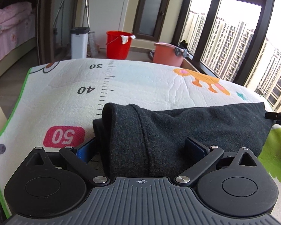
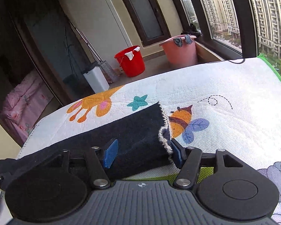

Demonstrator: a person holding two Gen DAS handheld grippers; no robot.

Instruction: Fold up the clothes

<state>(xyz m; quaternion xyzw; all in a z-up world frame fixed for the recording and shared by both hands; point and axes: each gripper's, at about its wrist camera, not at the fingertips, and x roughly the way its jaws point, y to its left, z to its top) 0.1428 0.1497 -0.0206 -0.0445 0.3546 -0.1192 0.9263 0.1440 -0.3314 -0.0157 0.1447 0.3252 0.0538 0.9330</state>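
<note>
Both claws stand apart, left gripper and right gripper straddling my dark folded garment ends, unpinched, so it rests flat on the play mat.

A dark charcoal knit garment lies folded into a long band across the printed play mat.

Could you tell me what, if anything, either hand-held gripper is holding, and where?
Nothing, it seems: left hand-held gripper and right hand-held gripper stand open astride the dark garment.
</note>
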